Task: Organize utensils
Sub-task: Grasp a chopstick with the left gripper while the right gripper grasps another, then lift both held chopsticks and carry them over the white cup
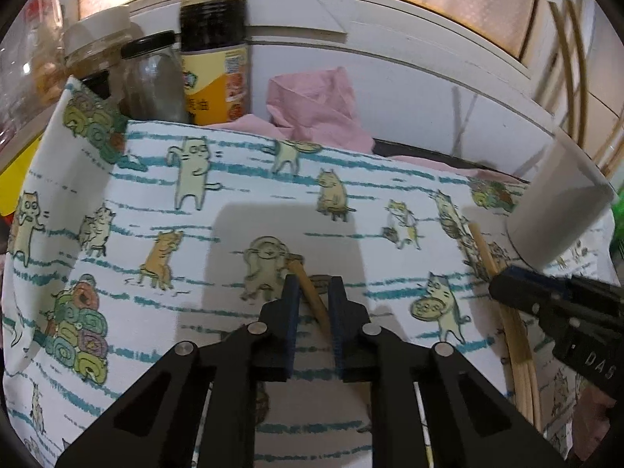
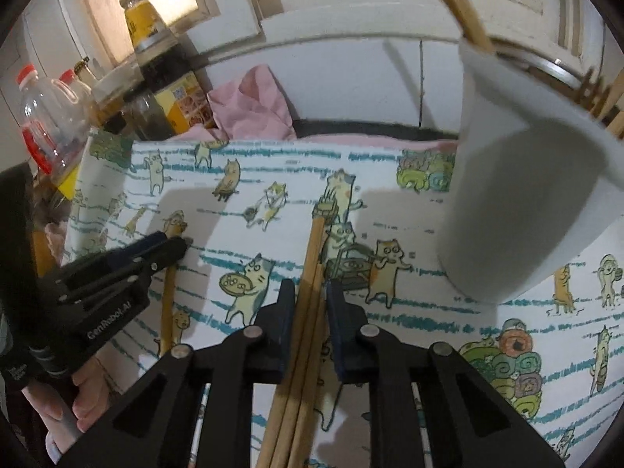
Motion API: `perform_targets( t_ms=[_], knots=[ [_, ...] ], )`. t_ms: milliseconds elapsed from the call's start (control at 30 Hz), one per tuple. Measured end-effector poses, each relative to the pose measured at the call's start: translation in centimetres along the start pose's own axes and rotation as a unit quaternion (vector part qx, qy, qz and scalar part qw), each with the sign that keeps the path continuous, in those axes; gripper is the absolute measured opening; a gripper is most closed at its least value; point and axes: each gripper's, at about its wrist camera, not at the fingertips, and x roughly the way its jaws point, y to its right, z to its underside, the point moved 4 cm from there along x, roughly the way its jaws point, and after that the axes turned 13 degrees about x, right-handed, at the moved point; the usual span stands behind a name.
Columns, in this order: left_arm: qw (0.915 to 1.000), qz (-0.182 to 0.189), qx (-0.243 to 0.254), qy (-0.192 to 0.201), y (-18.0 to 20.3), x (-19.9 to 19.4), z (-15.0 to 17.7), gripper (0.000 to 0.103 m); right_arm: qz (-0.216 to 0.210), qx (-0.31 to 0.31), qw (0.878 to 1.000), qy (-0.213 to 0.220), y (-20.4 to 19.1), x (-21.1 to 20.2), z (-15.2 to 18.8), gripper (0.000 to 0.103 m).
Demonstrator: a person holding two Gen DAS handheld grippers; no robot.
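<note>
In the left wrist view my left gripper (image 1: 315, 282) has a single wooden chopstick (image 1: 312, 296) crossing slantwise between its narrow jaws, low over the cat-print cloth (image 1: 234, 214). My right gripper (image 2: 310, 286) is shut on a bundle of several chopsticks (image 2: 308, 312) that point toward the far side. A tall white cup (image 2: 526, 195) stands just right of that bundle, with more chopsticks (image 2: 464, 11) leaning out of it. The left wrist view also catches the right gripper (image 1: 501, 279) with its chopsticks (image 1: 520, 351) below the white cup (image 1: 561, 210). From the right wrist view, the left gripper (image 2: 181, 241) pinches its chopstick (image 2: 167, 304).
At the far left stand a soy sauce bottle (image 1: 212, 39), glass jars (image 1: 152, 78) and a clear bottle with a red cap (image 2: 39, 117). A crumpled pink cloth (image 1: 312, 105) lies behind the printed cloth against a white wall. A hand (image 2: 85, 401) holds the left gripper.
</note>
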Motion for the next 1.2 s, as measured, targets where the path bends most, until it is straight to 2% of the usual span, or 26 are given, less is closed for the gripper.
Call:
perform_targets(
  t_ms=[67, 200, 333, 400, 500, 700, 800, 933, 1133, 1200],
  knots=[
    [1.0000, 0.005, 0.005, 0.000, 0.2, 0.0, 0.0, 0.011, -0.006, -0.006, 1.000, 0.008, -0.3, -0.2, -0.3, 0.015],
    [0.9997, 0.023, 0.009, 0.002, 0.5, -0.1, 0.1, 0.007, -0.022, 0.005, 1.000, -0.002, 0.0, -0.2, -0.5, 0.015],
    [0.9997, 0.024, 0.009, 0.004, 0.5, -0.2, 0.1, 0.006, -0.028, 0.010, 1.000, 0.003, 0.2, -0.6, -0.6, 0.015],
    [0.9997, 0.023, 0.004, 0.007, 0.3, -0.4, 0.1, 0.006, -0.040, 0.006, 0.999, 0.003, 0.0, -0.7, -0.6, 0.010],
    [0.9995, 0.024, -0.004, 0.019, -0.2, -0.9, 0.1, 0.006, -0.049, -0.003, 0.999, -0.005, -0.6, -0.2, -0.3, 0.009],
    [0.9977, 0.041, -0.019, 0.051, -0.9, -2.3, -0.2, 0.006, 0.000, -0.010, 1.000, 0.005, -0.5, 0.8, -0.3, 0.009],
    [0.9980, 0.043, -0.017, 0.041, -0.9, -2.1, -0.3, 0.006, 0.013, -0.027, 1.000, 0.007, -1.1, 1.2, -0.2, 0.009],
    [0.9995, 0.026, -0.015, 0.011, -0.7, -0.8, 0.0, 0.006, 0.031, -0.022, 0.999, -0.011, -1.4, 2.5, -1.0, 0.010],
    [1.0000, -0.005, 0.007, -0.003, 0.0, 0.0, 0.3, 0.008, 0.074, -0.042, 0.996, -0.016, -2.2, 3.4, -1.8, 0.010],
    [1.0000, -0.006, 0.003, -0.003, -0.1, 0.2, 0.3, 0.008, 0.077, -0.046, 0.996, -0.011, -2.3, 3.4, -1.8, 0.009]
  ],
)
